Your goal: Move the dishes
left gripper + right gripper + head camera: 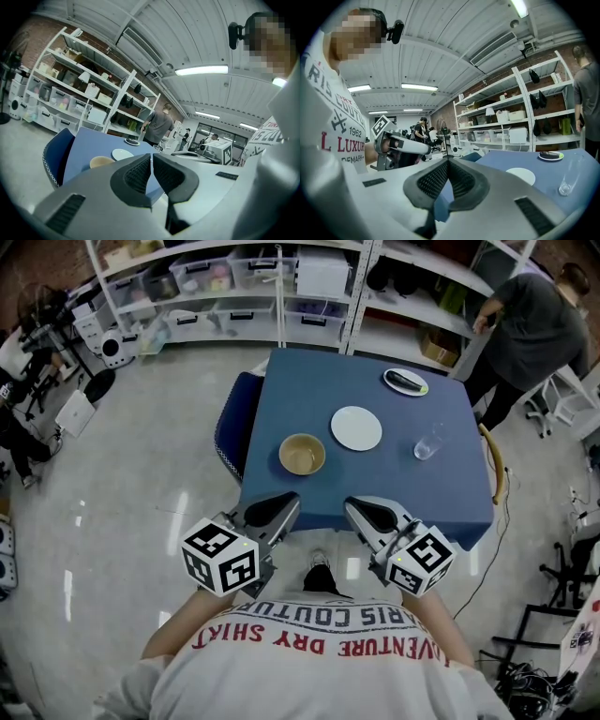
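**Head view: both grippers clenched on nothing at the table's near edge, dishes spread beyond**

The left gripper (pixel 289 502) and right gripper (pixel 354 508) hang side by side just short of the near edge of the blue table (pixel 309 390). Each gripper's own view shows its ribbed pads pressed together with nothing between them, so neither carries a dish.

Nearest the jaws, a tan bowl (pixel 302 455) sits a little in from the near edge, ahead of the left gripper. Its inside looks bare. A white plate (pixel 356 427) lies just beyond it toward the middle, with nothing on it. A clear glass (pixel 428 443) stands upright toward the right edge. It seems empty, though it is too small and transparent to be sure. A far plate (pixel 405 382) near the far right corner carries a dark oblong thing (pixel 403 380). A blue chair (pixel 234 427) is tucked against the left edge.

This spread would fit dishes waiting to be carried off as well as dishes just set down, and nothing here shows where they are meant to end up.

Judging from that, any pick-up would need the jaws parted before they reach a rim. The bowl's raised wall offers the surest pinch. The flat plates would need a low approach at the lip, kept level on the loaded one. The glass is best taken by its side, gently.
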`<state>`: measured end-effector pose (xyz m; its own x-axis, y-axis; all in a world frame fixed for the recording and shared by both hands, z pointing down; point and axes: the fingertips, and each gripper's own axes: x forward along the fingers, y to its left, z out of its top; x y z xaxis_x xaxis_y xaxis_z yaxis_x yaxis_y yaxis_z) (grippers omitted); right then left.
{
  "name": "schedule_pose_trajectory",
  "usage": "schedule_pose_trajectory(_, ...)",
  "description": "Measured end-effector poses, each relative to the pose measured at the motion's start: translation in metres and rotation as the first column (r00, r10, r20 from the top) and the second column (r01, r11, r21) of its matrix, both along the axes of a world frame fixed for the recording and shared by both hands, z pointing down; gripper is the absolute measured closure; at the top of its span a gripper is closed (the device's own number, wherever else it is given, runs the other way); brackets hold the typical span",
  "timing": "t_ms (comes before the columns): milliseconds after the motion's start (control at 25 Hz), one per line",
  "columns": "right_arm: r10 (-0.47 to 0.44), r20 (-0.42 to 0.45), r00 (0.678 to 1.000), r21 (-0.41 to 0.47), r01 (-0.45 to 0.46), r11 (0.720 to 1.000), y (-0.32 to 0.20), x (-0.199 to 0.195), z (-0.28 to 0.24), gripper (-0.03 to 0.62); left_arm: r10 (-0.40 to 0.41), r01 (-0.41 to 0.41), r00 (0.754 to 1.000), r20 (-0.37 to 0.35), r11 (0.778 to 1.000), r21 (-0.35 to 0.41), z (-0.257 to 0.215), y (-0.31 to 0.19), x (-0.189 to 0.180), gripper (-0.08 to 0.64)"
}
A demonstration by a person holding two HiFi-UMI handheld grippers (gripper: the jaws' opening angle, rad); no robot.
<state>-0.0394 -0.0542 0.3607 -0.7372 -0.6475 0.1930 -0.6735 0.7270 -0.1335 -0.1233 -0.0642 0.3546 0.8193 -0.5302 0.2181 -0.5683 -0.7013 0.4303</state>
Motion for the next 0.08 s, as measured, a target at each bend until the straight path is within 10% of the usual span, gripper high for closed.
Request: schedule_pose_trajectory(80,-0.001,-0.003,1.0,-0.002,0.001,1.0,-0.002,0.001,0.0024,0.569,-0.004,0.004,1.0,0.0,1.0,0.0,0.0019,-0.0019,-0.0001,0.522)
